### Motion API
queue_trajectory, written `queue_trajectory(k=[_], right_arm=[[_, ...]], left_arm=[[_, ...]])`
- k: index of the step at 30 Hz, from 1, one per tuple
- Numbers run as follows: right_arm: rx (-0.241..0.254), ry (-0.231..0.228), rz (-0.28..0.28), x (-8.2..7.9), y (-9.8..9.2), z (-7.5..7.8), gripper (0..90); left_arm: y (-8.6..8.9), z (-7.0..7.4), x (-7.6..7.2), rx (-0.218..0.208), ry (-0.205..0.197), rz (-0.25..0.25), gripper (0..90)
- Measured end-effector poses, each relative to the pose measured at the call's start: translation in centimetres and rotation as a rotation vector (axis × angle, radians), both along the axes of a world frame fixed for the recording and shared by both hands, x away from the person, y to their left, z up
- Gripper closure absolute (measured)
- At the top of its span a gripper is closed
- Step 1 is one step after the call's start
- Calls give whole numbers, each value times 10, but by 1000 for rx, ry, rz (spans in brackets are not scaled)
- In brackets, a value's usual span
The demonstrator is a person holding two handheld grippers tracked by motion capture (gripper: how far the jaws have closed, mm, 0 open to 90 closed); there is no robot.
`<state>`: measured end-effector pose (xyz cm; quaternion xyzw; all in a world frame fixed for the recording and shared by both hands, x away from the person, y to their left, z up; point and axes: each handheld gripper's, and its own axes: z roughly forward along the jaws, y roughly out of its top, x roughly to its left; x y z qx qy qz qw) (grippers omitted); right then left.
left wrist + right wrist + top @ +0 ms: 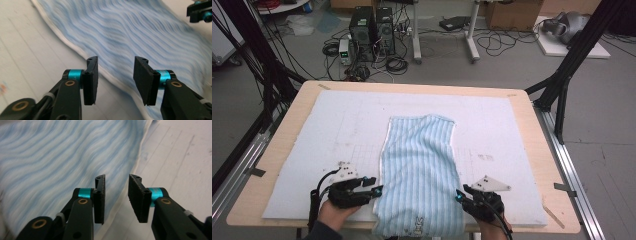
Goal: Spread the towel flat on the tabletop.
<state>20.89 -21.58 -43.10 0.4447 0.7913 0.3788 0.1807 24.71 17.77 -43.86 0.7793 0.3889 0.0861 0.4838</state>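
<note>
A blue-and-white striped towel [419, 170] lies lengthwise on the white mat [337, 125], its near end hanging over the table's front edge. My left gripper [376, 190] sits at the towel's near left edge. Its jaws stand open over the white hem of the towel [110, 32], with nothing pressed between them. My right gripper [460, 196] is at the towel's near right edge, open too, its jaws above the border of the towel [62, 162] and the mat [175, 157]. The right gripper [200, 12] also appears far off in the left gripper view.
The mat covers most of the wooden table [537, 130]. Black frame struts [572, 65] rise at both sides. Computers [372, 32] and cables lie on the floor beyond the table.
</note>
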Motion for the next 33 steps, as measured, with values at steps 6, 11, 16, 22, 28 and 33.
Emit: queue_trajectory(k=[6,11,16,22,28,33], right_arm=[[-13,8,-48,44,8,0,652],[-56,49,-49,64,11,-9,786],[-59,54,-29,63,11,-11,872],[-50,57,-12,50,5,-11,876],[-15,52,-4,27,-6,-12,875],[-10,50,2,21,-8,-10,781]], left_arm=[[-8,-1,34,14,-8,71,525],[-21,-12,46,62,12,71,625],[-25,-13,46,112,8,77,880],[-22,-11,34,118,29,48,887],[-19,-11,19,94,44,3,885],[-18,-8,23,58,32,24,683]])
